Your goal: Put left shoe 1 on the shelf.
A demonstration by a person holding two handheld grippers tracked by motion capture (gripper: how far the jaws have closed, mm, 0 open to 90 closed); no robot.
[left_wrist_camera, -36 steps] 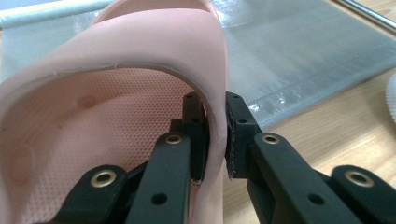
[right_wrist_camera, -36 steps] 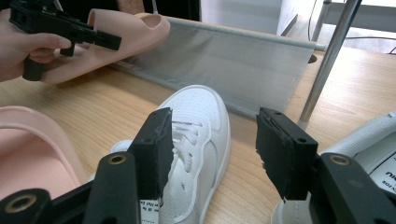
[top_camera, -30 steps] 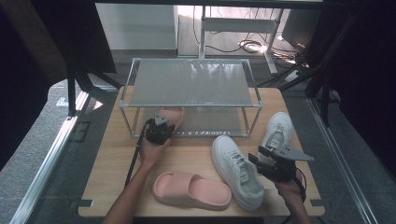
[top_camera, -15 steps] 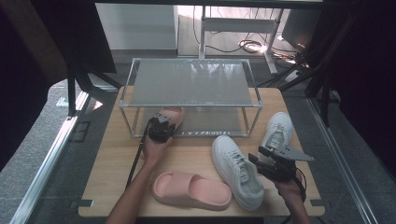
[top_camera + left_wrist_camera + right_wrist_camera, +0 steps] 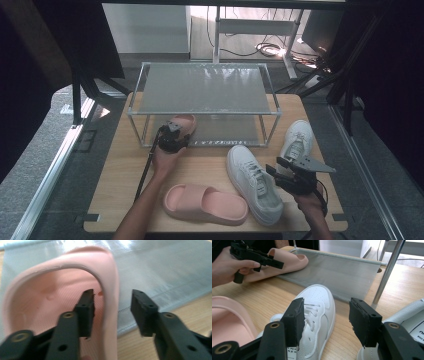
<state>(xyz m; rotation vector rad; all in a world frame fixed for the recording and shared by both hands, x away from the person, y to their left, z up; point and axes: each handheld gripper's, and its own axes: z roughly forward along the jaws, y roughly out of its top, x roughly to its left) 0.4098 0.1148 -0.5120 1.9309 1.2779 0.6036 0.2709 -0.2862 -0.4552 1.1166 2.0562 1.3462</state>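
A pink slipper (image 5: 182, 124) lies at the front left of the rack's lower shelf (image 5: 225, 131). My left gripper (image 5: 172, 131) is open, its jaws astride the slipper's side wall (image 5: 111, 290), one inside and one outside with a gap. In the right gripper view this slipper (image 5: 287, 261) and the left gripper (image 5: 262, 258) show at the upper left. My right gripper (image 5: 276, 172) is open just right of a white sneaker (image 5: 252, 182). The sneaker's toe (image 5: 317, 305) lies beyond the right gripper (image 5: 325, 320), whose jaws hold nothing.
A second pink slipper (image 5: 205, 202) lies near the table's front edge. A second white sneaker (image 5: 297, 140) rests by the rack's right front leg (image 5: 387, 272). The metal rack's top shelf (image 5: 205, 87) is bare. Cables trail from both grippers.
The right gripper has drifted slightly left toward the sneaker. The left hand stays at the slipper on the lower shelf.
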